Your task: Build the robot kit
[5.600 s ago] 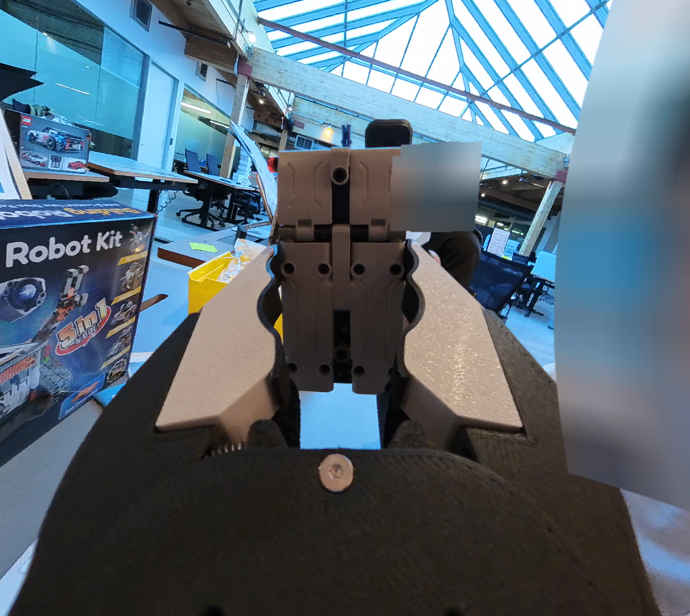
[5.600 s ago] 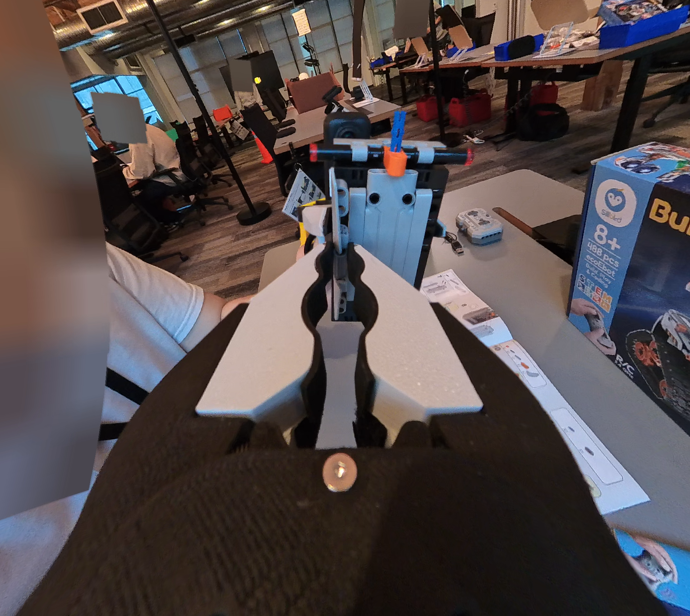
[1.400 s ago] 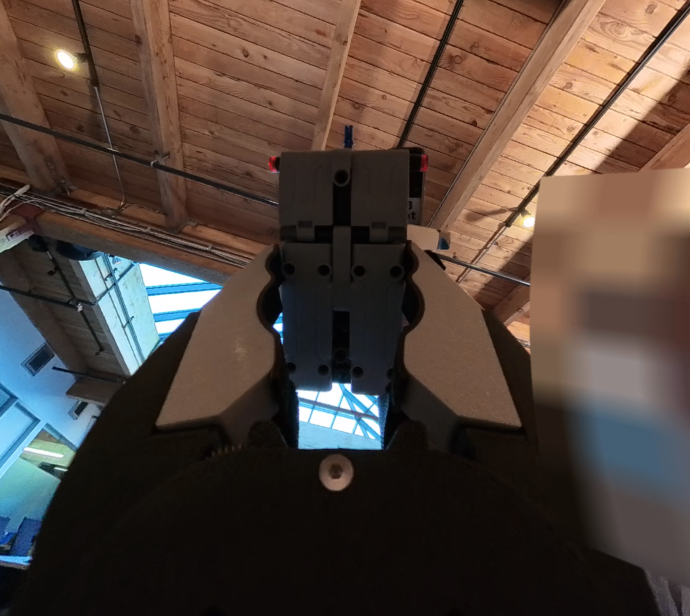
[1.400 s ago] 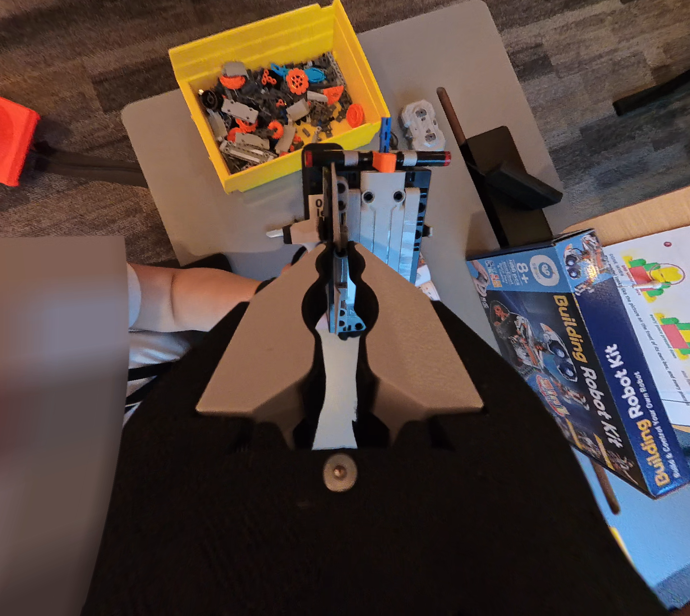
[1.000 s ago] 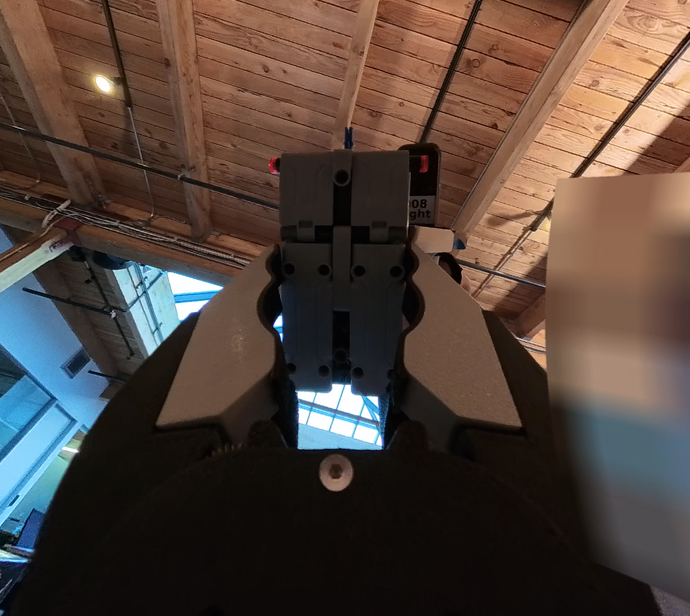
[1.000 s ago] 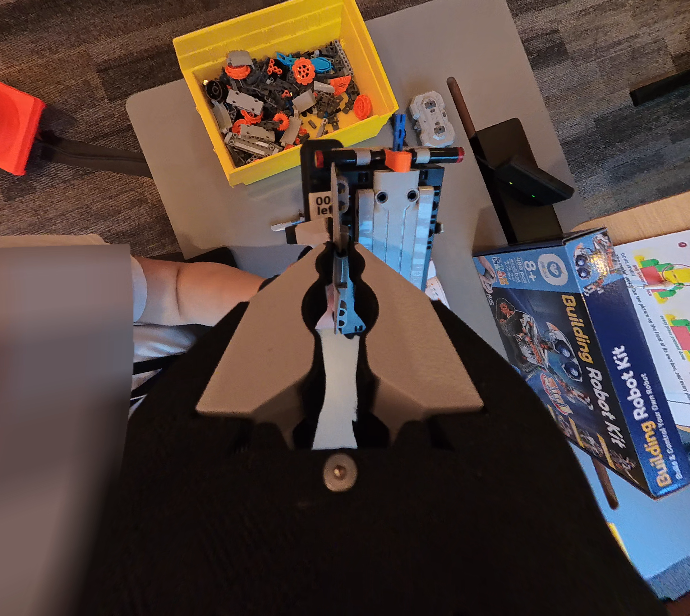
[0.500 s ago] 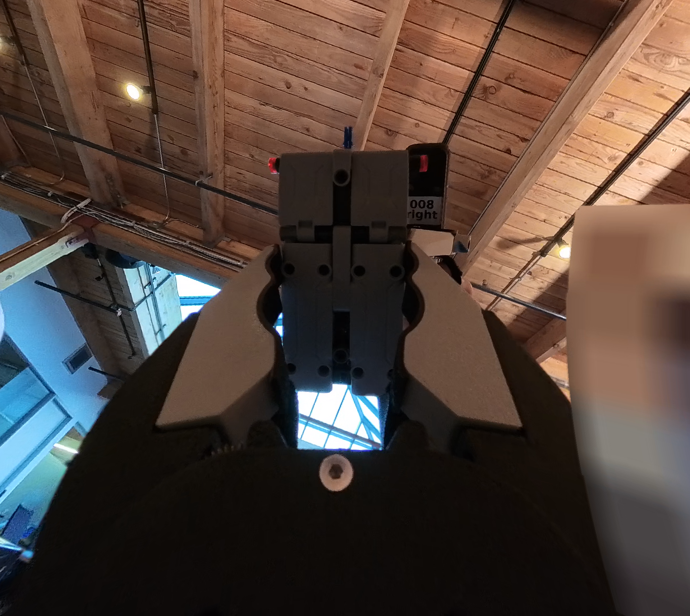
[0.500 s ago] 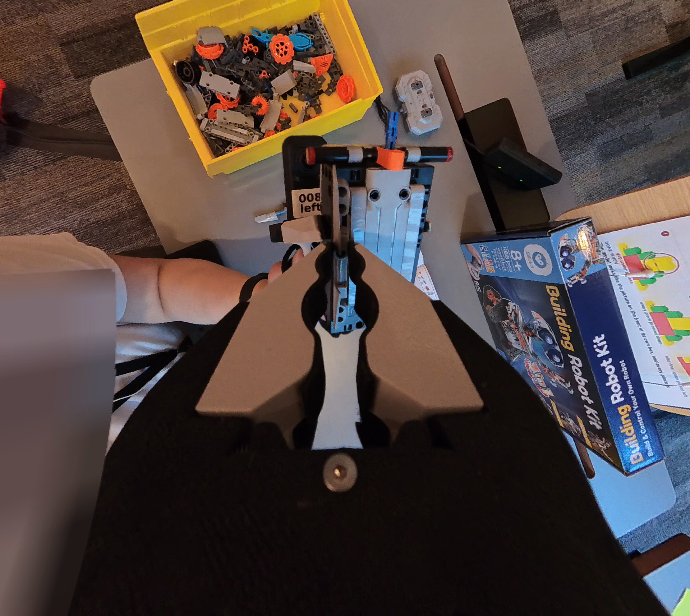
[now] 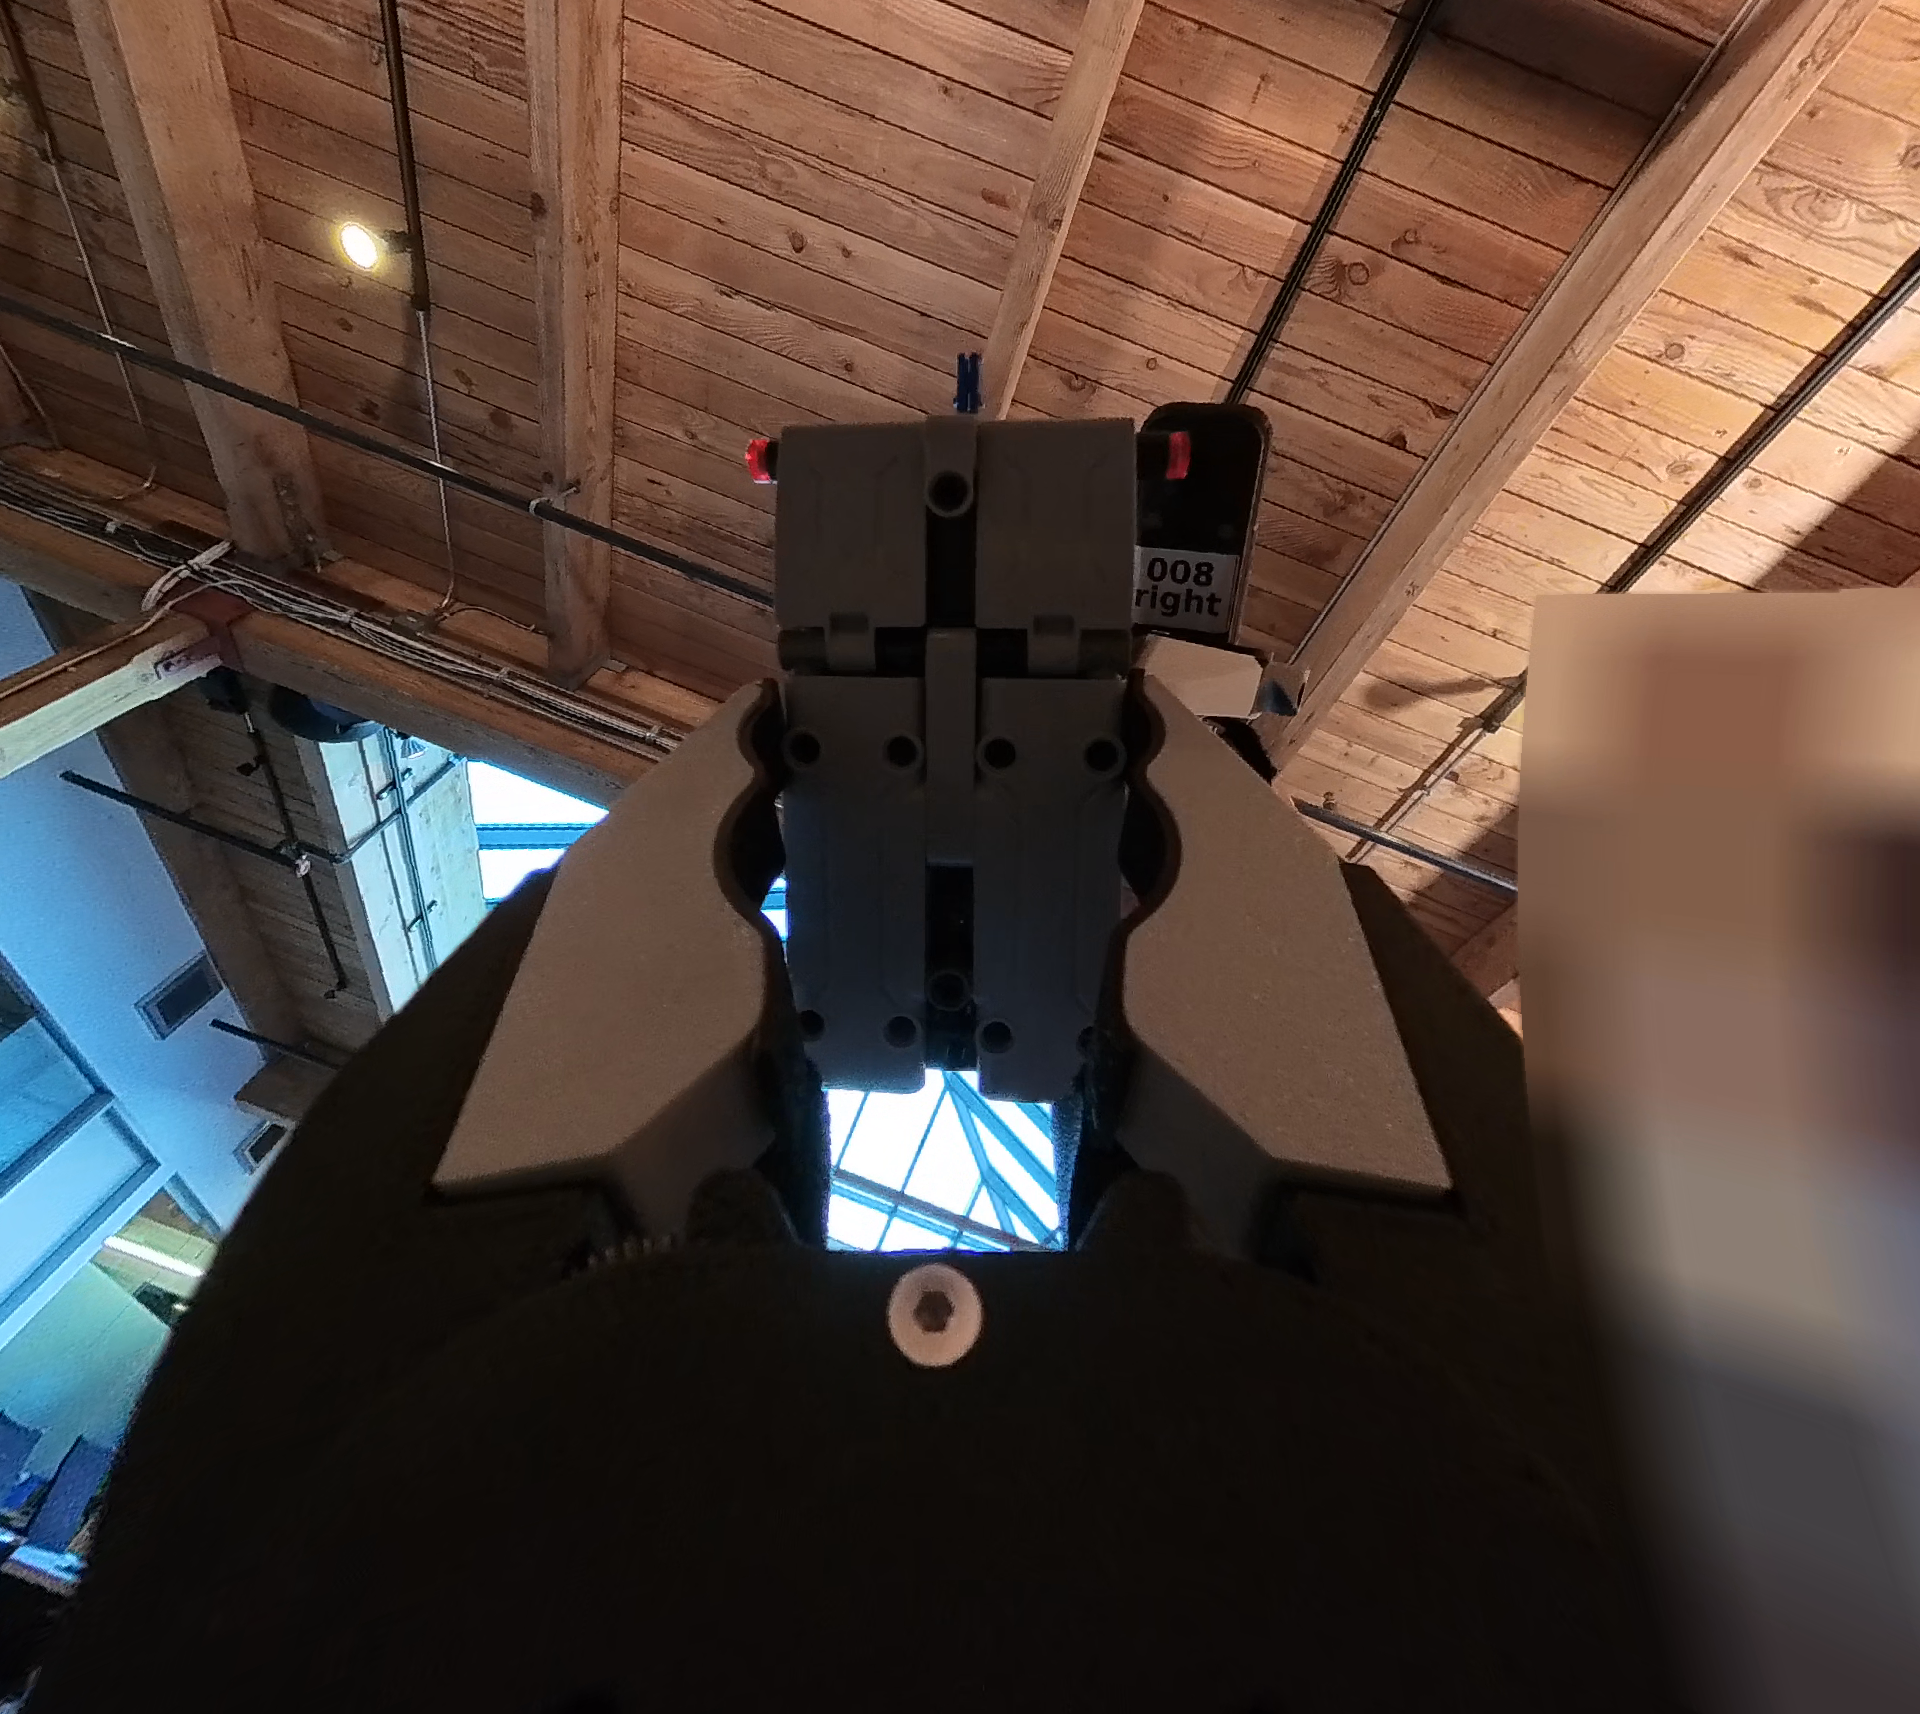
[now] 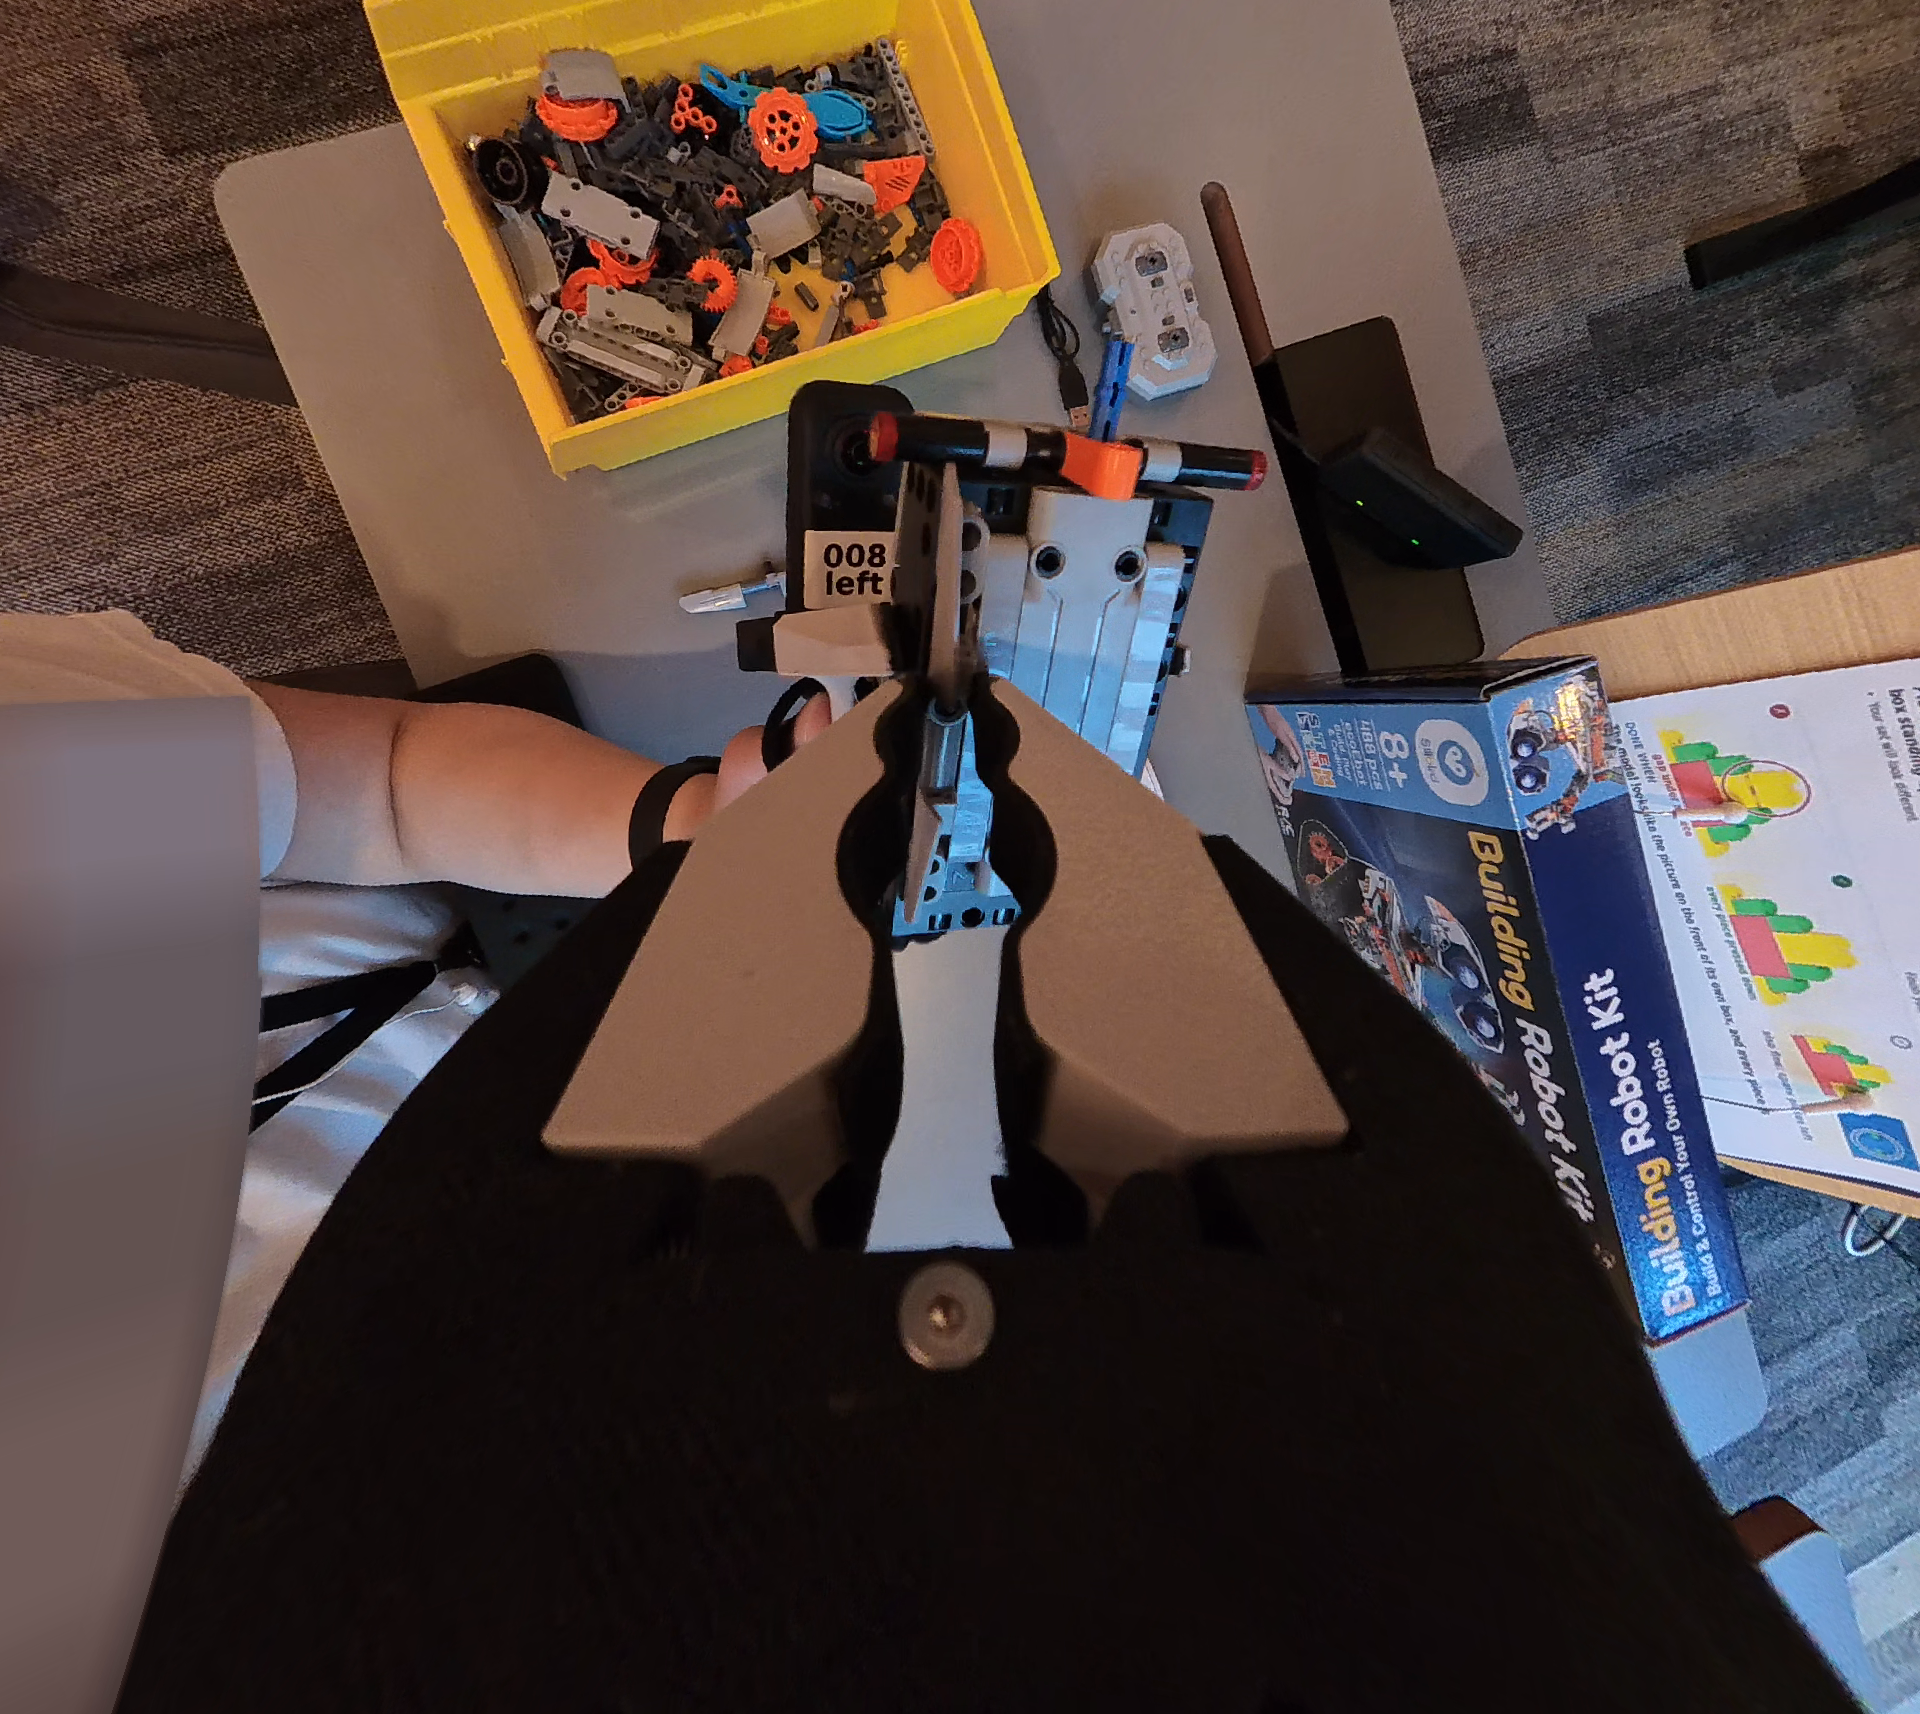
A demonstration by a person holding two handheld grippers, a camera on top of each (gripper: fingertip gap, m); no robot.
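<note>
Both grippers hold one grey brick-built model. In the left wrist view my left gripper (image 9: pixel 951 698) points up at the wooden ceiling and is shut on the model's (image 9: pixel 951 542) wide grey panels. The right gripper's black body (image 9: pixel 1205 511) shows behind the model. In the right wrist view my right gripper (image 10: pixel 943 693) points down over the grey table (image 10: pixel 1195 54) and is shut on a thin edge panel of the model (image 10: pixel 1081 615). The model carries a black axle (image 10: pixel 1060 449) with red ends, an orange connector and a blue pin. The left gripper's body (image 10: pixel 847 501) shows beyond it.
A yellow bin (image 10: pixel 966 75) of several loose parts stands on the table below. Beside it lie a grey controller block (image 10: pixel 1148 308) and a black stand with a device (image 10: pixel 1423 511). A blue kit box (image 10: pixel 1486 968), an instruction sheet (image 10: pixel 1787 885) and a person's arm (image 10: pixel 468 791) are near.
Both grippers tipped with the model since 5.6 s ago: the left view swung to the ceiling, the right view down onto the table. Over the last second the views drifted slightly. Both grips held.
</note>
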